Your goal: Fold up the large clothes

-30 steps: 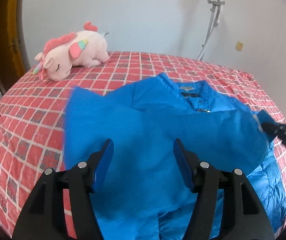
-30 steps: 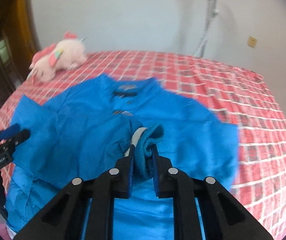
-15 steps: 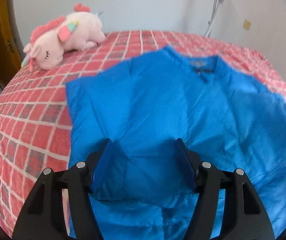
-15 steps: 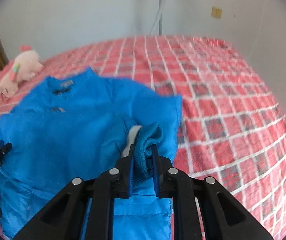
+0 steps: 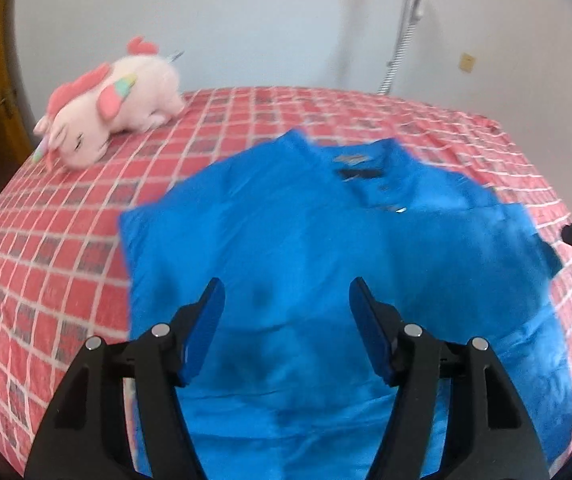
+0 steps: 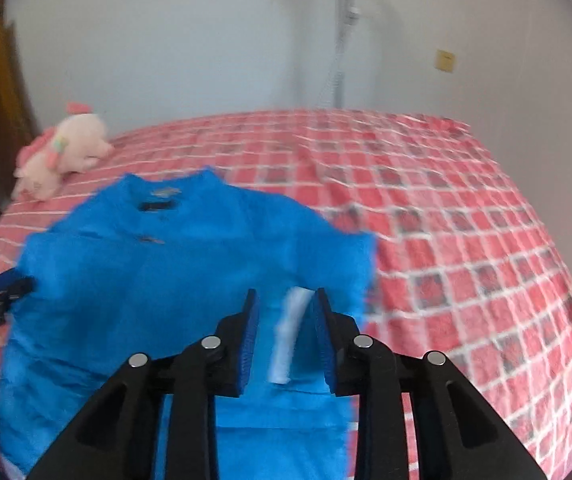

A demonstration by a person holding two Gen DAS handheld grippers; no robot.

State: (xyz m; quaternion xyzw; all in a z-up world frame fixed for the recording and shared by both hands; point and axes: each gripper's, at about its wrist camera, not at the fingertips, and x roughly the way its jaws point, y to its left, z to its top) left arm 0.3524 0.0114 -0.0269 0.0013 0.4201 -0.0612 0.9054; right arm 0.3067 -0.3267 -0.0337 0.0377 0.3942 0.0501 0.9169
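Between the fingers of the left tongs [image 5: 284, 294], in the left wrist view, one blue jacket [image 5: 305, 248] is lying flat on the red checked bedcover [image 5: 66, 240]. These tongs are standing spread wide; their pads are hovering over the cloth and nothing is pinched between them. Beyond the tongs and to their left, one pink plush unicorn [image 5: 114, 108] is resting near the far edge of the bed. Far ahead, one metal stand [image 5: 405, 20] is leaning at the white wall. To the right of the tongs, the black tip of the other tool is showing beside the jacket edge.

Below the right tongs [image 6: 284, 300], in the right wrist view, the same single jacket [image 6: 166, 272] is spreading out ahead and to their left, collar away from them. The jaws are opening; a white strip of lining [image 6: 289, 332] is lying in the gap, and the pads are not pressing it. The picture is blurred.
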